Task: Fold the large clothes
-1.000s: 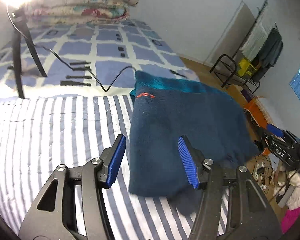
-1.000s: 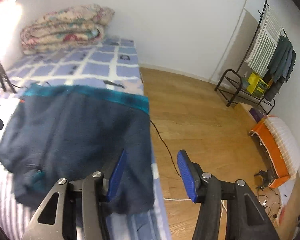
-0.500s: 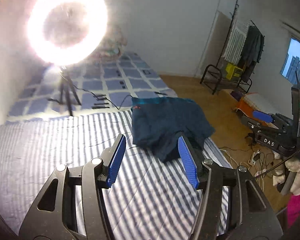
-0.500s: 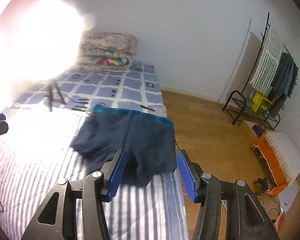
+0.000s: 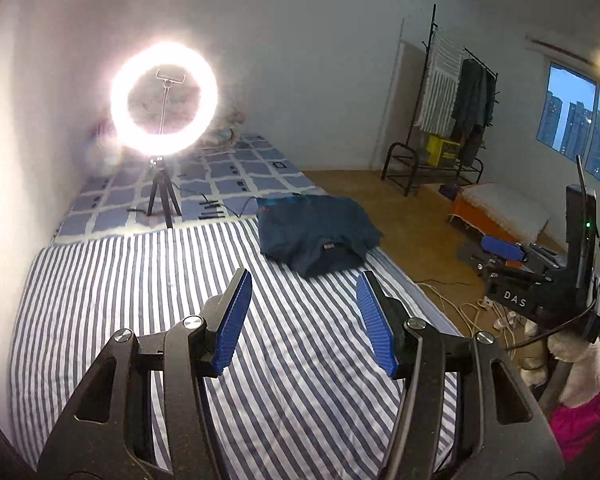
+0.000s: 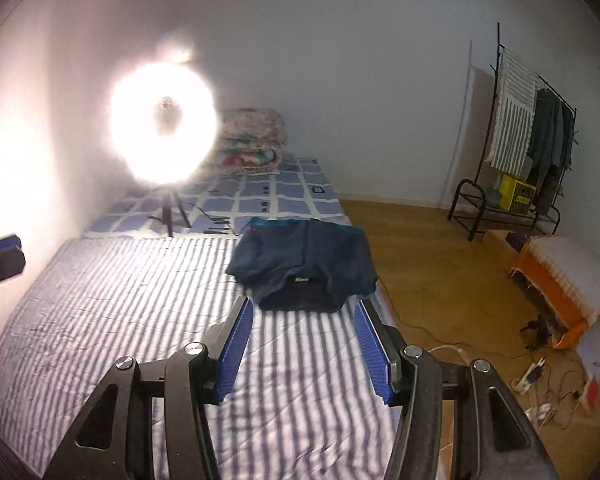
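A dark blue garment (image 5: 314, 232) (image 6: 306, 264) lies folded into a compact bundle on the striped bed sheet (image 5: 140, 292) (image 6: 120, 304), near the bed's right edge, with a teal band at its far side. My left gripper (image 5: 304, 280) hangs open well back from the bundle, nothing between its blue pads. My right gripper (image 6: 304, 308) is open too and empty, held above the sheet just short of the garment. In the left wrist view the right gripper (image 5: 504, 250) shows at the far right, over the floor.
A lit ring light on a tripod (image 5: 162, 98) (image 6: 164, 128) stands on the checked blanket (image 5: 228, 176) behind the sheet. Folded quilts (image 6: 252, 140) sit against the wall. A clothes rack (image 6: 528, 148), an orange cushion (image 6: 560, 276) and cables (image 5: 460, 304) occupy the wooden floor.
Both grippers have pulled back and up from the garment, which looked close and large before. It now lies small and distant on the bed. Neither gripper's opening changed.
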Demonstrator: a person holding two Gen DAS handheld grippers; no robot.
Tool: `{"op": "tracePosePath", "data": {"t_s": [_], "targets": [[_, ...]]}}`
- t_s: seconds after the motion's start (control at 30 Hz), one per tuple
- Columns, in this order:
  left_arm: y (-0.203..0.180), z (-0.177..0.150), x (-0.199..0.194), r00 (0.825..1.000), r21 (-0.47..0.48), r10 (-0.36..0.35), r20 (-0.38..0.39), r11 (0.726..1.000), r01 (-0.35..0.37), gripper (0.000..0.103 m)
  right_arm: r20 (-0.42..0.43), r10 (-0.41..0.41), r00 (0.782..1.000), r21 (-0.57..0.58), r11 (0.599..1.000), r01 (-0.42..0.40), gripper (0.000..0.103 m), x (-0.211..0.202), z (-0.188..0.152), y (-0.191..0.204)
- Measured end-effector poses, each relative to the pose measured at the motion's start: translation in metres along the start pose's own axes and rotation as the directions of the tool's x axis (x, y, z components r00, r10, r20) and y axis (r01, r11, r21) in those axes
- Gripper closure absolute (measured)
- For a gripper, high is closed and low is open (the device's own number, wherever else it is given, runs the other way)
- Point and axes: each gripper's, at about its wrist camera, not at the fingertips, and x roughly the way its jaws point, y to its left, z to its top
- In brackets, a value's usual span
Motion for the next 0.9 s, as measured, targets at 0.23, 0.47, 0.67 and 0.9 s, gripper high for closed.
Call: {"op": "tracePosePath", "data": {"t_s": [0.23,0.47,0.67,0.9], "targets": [[-0.009,-0.027,-0.018,0.999,-0.001,0.013,0.033,1.000,-0.013,0.046,0.022,-0.006,1.000,-0.013,1.000,0.006,0.049,-0.006,-0.025,0.013],[-0.017,-0.042,-0.016,1.000,0.034,0.025,0.016,0.999,-0.025,0.028,0.052,-0.016,0.999,-0.003,1.000,0.016,0.033,-0.011,-0.034,0.018],[-0.021,-0.051,-0.020,0.998,0.070,0.057,0.029,0.996,-0.059,0.013,0.059,-0.049,0.997,0.024,0.999,0.048,0.017,-0.005,-0.037,0.011],[-0.017,-0.055,-0.025,0.994,0.069,0.108,0.027,0.992,-0.110,0.000,0.092,-0.090,0.992,0.017,0.996,0.089,0.000,-0.008,-0.038,0.017]]}}
